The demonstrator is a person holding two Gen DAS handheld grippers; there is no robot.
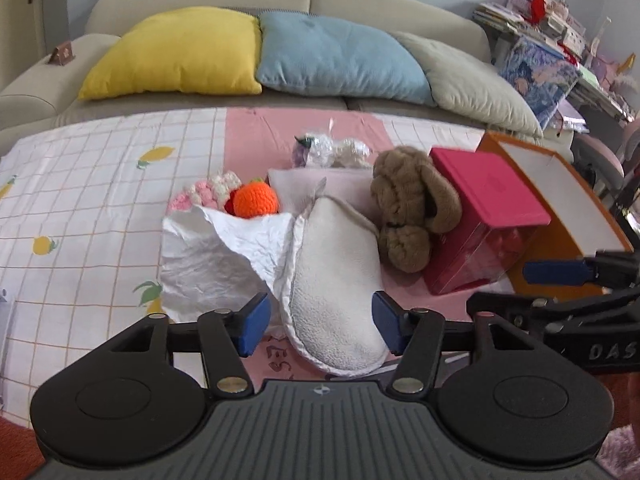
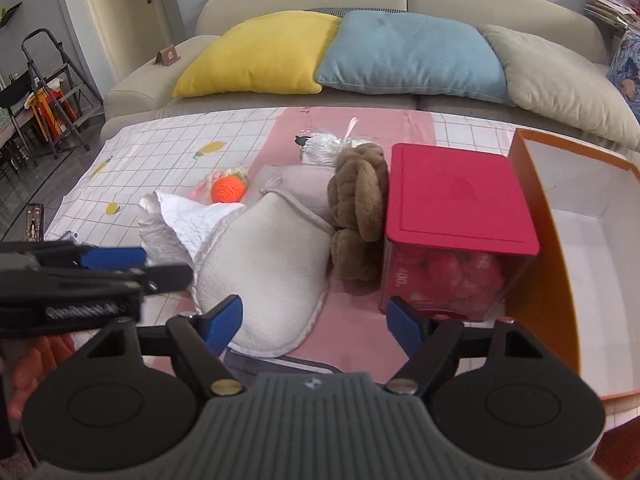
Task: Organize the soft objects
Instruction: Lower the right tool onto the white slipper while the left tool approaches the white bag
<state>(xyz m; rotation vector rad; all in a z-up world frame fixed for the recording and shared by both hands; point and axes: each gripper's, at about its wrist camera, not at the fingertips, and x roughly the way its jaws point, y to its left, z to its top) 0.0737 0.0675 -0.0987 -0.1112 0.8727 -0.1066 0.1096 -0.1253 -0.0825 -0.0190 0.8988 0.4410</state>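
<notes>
Fleece slipper (image 1: 332, 288) at the tabletop's near edge sits between my left claw (image 1: 320, 322) pads, jaws apart, not yet gripping.
Right claw (image 2: 314, 322) also spread, empty. Next I close on the soft, floppy sole; orange box (image 2: 560, 248) stands at the right edge, open.

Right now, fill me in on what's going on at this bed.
A person holds a two-finger tool in each hand over a heap of soft things on the checked bedspread. The left hand-held gripper stands open astride the near end of the cream fleece slipper-shaped pad, not pressing it. The right hand-held gripper is open too, holding nothing. A brown plush toy leans against the pink-lidded box, beside an empty orange cardboard box.
</notes>
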